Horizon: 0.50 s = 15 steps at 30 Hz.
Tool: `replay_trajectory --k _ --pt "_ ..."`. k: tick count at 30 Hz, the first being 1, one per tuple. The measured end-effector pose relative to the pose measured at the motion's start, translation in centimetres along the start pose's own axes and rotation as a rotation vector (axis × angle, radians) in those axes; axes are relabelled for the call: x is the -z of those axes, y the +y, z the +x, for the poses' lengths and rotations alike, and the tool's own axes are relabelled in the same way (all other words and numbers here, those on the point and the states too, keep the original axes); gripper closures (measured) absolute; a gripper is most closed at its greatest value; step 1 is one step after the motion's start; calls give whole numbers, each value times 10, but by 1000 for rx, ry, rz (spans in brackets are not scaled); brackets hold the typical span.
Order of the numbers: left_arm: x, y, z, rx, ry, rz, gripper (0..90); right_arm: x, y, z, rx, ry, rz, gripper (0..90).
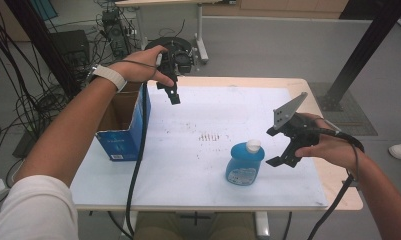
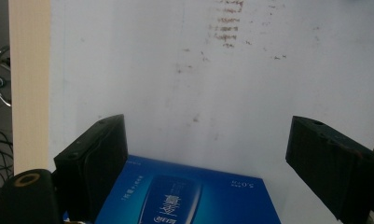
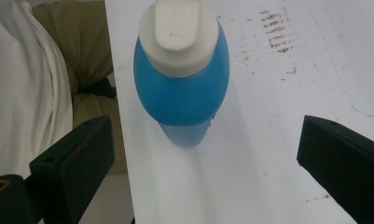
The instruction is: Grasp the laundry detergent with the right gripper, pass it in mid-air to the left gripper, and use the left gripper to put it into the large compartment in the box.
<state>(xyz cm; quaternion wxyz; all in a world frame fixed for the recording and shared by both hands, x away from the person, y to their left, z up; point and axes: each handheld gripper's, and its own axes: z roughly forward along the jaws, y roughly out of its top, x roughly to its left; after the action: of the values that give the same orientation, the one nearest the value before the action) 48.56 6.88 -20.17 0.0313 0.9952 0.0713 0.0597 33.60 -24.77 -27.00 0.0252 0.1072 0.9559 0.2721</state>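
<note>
A blue bottle (image 1: 245,164) with a white cap stands upright on the white table top (image 1: 188,170), right of the middle. My right gripper (image 1: 274,146) hovers just right of it, jaws open and apart from the bottle. Seen from the right gripper view, the bottle (image 3: 181,88) stands ahead of the open right gripper (image 3: 207,125), and nothing sits between the jaws. An open blue cardboard box (image 1: 123,125) rests at the table's left edge. The left gripper (image 1: 174,96) hangs above the table beside the box's far corner. The left gripper (image 2: 208,128) is open and empty, with the blue box (image 2: 189,196) below it.
Brown stains (image 1: 211,136) mark the middle of the white sheet. Cables (image 1: 18,95) lie on the floor at the left. A black post (image 1: 368,45) rises at the back right, and another table's leg (image 1: 201,35) stands behind.
</note>
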Motion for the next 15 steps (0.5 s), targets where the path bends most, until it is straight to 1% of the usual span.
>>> replay_trajectory --k 4,15 --pt "-1 0 0 0 0 -4 132 -1 -3 0 -14 -4 -20 48" --pt "-1 -1 0 2 -1 -2 132 -4 -6 1 -17 -11 -39 41"
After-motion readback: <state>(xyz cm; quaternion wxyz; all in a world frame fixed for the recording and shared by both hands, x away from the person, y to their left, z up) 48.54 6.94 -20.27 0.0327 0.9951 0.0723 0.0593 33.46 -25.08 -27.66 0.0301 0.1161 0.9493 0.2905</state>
